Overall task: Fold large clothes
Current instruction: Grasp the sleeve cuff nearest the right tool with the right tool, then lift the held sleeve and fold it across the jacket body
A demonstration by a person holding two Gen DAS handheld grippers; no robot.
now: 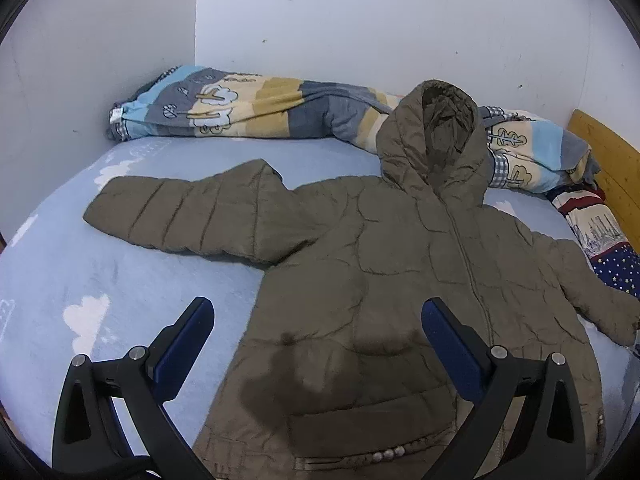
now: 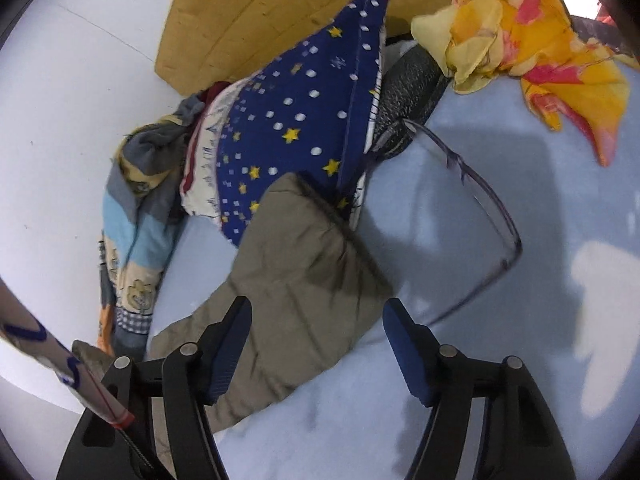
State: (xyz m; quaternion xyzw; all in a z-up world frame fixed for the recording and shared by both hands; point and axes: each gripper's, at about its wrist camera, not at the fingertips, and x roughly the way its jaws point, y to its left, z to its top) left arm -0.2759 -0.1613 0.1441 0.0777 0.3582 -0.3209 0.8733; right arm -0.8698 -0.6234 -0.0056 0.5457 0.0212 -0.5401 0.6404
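Note:
An olive quilted hooded jacket (image 1: 400,272) lies front up on the light blue bed sheet (image 1: 120,280), hood toward the wall, its left sleeve (image 1: 180,212) spread out flat. My left gripper (image 1: 316,316) is open and empty, hovering above the jacket's lower front. In the right wrist view the jacket's other sleeve (image 2: 296,272) lies on the sheet, its cuff end against a blue star pillow (image 2: 304,120). My right gripper (image 2: 316,312) is open and empty just above that sleeve.
A rolled striped blanket (image 1: 260,108) lies along the wall behind the jacket. A wooden headboard (image 2: 280,12) stands on the right. A yellow patterned cloth (image 2: 532,40), a dark case (image 2: 408,88) and a pair of glasses (image 2: 492,216) lie beside the pillow.

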